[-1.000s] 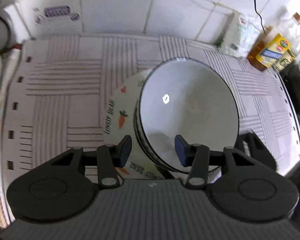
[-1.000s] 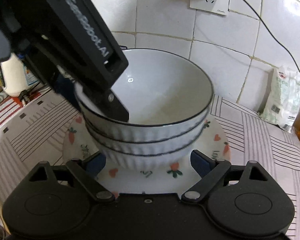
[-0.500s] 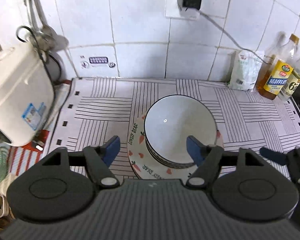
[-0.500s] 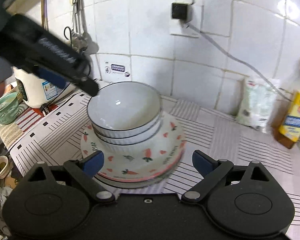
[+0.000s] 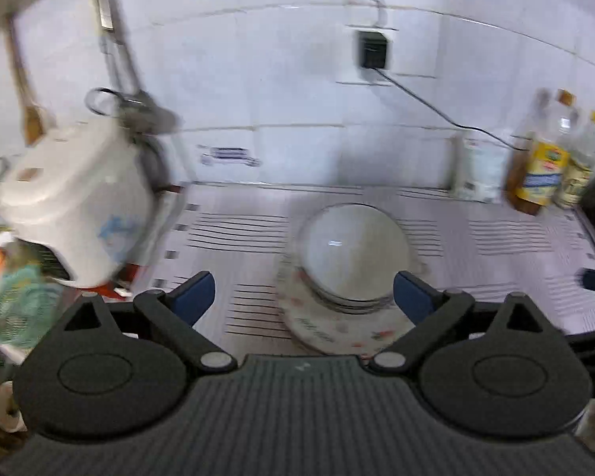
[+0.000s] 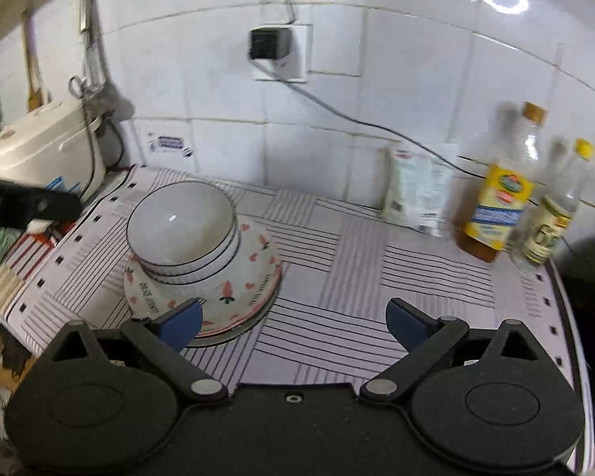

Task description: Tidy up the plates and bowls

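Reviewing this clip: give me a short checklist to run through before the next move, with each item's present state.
1. Bowls nested on the plates: ok.
2. Stack sits level on the striped mat: ok.
3. Left hand-held gripper empty, jaws just opened wide: ok.
4. Right hand-held gripper open and empty: ok.
5. Both clear of the stack: ok.
6. Other dishes left to sort: cannot tell.

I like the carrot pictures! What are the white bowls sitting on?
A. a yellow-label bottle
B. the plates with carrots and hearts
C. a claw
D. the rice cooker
B: the stacked white bowls rest on the carrot-and-heart plates, which lie on the striped mat.
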The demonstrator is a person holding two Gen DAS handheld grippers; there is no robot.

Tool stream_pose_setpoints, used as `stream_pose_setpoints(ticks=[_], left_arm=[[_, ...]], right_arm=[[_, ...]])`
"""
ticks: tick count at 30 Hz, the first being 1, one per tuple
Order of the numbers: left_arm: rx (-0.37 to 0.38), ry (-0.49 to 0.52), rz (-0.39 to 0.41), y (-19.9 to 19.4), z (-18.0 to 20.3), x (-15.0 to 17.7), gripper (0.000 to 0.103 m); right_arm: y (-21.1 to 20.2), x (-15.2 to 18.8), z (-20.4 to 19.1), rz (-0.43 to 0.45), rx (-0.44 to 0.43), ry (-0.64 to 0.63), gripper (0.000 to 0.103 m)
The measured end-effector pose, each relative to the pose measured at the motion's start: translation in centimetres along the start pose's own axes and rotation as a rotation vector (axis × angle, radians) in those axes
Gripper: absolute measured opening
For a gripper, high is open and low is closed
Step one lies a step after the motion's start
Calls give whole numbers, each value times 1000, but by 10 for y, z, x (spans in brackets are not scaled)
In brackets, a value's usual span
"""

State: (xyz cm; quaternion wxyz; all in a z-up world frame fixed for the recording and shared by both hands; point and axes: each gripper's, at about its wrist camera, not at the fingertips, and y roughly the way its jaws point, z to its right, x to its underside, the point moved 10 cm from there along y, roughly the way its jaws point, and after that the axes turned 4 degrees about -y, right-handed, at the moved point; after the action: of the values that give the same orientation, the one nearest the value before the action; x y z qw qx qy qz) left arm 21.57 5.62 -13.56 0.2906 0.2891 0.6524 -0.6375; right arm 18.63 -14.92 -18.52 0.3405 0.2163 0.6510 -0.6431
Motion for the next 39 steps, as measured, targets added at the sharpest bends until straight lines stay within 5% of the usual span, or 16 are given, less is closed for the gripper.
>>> stream_pose_setpoints(ticks=[2, 9, 20, 39], left_arm=[[-59, -13, 8, -6, -12, 0, 98], [-88, 11, -43, -26, -31, 6, 98], [-7, -11, -154, -59, -16, 42, 98], [19, 41, -102, -95, 0, 60, 98]], right_arm=[[-9, 4, 3, -30, 7, 33, 100], [-43, 19, 13, -74, 60, 153, 100], [-107, 25, 19, -49, 167, 147, 100], [-129, 40, 7, 22, 209, 116, 100]])
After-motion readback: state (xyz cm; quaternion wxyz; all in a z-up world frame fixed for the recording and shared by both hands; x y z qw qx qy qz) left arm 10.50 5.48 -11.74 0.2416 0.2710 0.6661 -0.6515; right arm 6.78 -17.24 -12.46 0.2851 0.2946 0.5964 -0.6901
